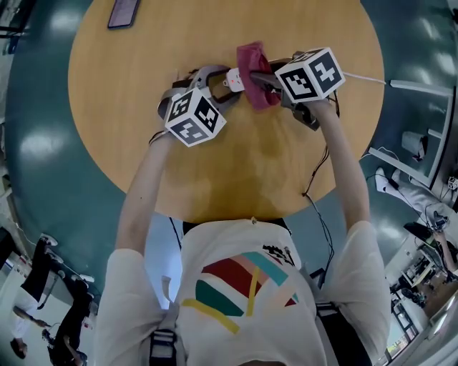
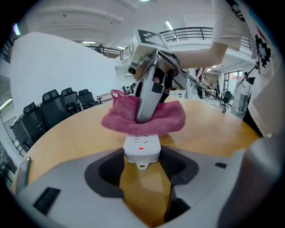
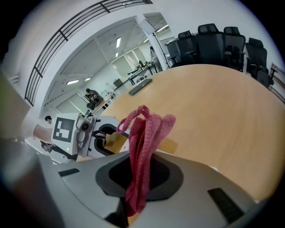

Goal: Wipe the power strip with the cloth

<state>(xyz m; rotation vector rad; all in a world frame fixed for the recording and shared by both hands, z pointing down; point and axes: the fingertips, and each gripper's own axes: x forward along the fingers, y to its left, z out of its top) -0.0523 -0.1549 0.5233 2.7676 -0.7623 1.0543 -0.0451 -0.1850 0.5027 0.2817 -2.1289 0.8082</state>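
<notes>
Power strip (image 2: 141, 149): white, flat on the round wooden table (image 1: 250, 157).
Cloth (image 2: 142, 118): pink, draped across the strip.
Right gripper (image 3: 140, 176): jaws clamped on the cloth.
Left gripper (image 2: 142, 156): jaws wide, gripping the strip's near end.

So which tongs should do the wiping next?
Right: the right tongs pinch the cloth, draped over the power strip, while the left tongs clamp the strip's end.

The cloth (image 1: 255, 71) is lying across the power strip (image 1: 235, 78) on the table (image 1: 215, 179); a phone (image 1: 123, 11) is lying far behind the power strip.
</notes>
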